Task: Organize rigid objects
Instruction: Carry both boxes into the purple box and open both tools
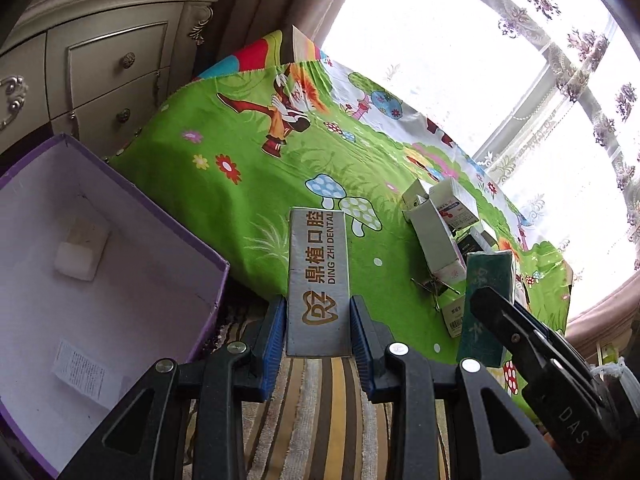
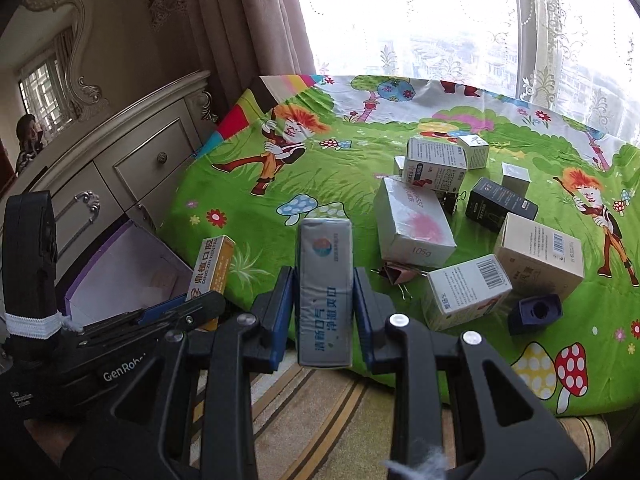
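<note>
Bright cartoon bedding (image 2: 320, 184), green with mushrooms and figures, spreads ahead of us under a sunlit window (image 2: 420, 20), with a cream dresser (image 1: 100, 68) off to the left. Our left gripper (image 1: 319, 328) has its blue pads pressed against both sides of a dental box (image 1: 318, 276) printed "DING ZHI DENTAL", held out over the bed's edge and the striped rug (image 1: 328, 412). Just left of that gripper sits an open purple box (image 1: 100, 264), its white inside showing. Our right gripper (image 2: 324, 312) is clamped the same way on a grey pack (image 2: 326, 292) with blue Chinese lettering. Ahead and to the right of it, a cluster of small cartons (image 2: 416, 228) lies on the bedding, with a pink binder clip (image 2: 394, 274) just beside the nearest ones.
</note>
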A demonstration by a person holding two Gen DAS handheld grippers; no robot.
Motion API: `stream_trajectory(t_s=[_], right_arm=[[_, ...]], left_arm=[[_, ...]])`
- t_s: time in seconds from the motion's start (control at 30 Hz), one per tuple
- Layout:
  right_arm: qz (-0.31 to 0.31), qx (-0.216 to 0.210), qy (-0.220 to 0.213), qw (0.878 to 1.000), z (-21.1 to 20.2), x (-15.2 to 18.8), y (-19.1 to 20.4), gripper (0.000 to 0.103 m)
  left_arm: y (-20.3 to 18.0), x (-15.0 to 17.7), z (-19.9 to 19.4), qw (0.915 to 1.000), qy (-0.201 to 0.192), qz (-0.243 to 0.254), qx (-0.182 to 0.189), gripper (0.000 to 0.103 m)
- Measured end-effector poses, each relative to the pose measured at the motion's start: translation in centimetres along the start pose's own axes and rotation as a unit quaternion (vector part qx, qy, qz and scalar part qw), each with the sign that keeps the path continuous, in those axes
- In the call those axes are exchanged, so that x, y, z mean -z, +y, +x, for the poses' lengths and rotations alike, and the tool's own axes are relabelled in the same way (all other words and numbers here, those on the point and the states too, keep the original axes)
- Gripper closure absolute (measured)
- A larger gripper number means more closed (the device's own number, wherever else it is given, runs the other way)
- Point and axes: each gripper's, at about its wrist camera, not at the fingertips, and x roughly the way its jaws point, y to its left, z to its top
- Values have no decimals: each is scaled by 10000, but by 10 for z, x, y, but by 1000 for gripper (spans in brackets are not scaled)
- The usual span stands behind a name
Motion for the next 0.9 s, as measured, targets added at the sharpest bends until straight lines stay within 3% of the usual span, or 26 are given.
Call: stream_trajectory(t_s=[0.17,0.47,0.77,0.87,0.9], right_arm=[[-400,-456,221,9979,6,-4,45,70],[-1213,-1199,822,9819,38,0,125,70],[-1847,-1534,1204,9633,68,11,170,69],[-1956,-1564,1290,9595,74,15,176,52],[-1972,-1546,1291,9594,75,15,176,41]], left_arm=[[50,-5,-22,9953,-311,-764,-498,70],[123,-4,-50,9700,-671,-1823,-1459,70],[161,-1,-55,9484,-674,-2508,-1819,68],[165,0,-53,9438,-646,-2594,-1944,54],[165,0,-52,9430,-623,-2612,-1965,51]])
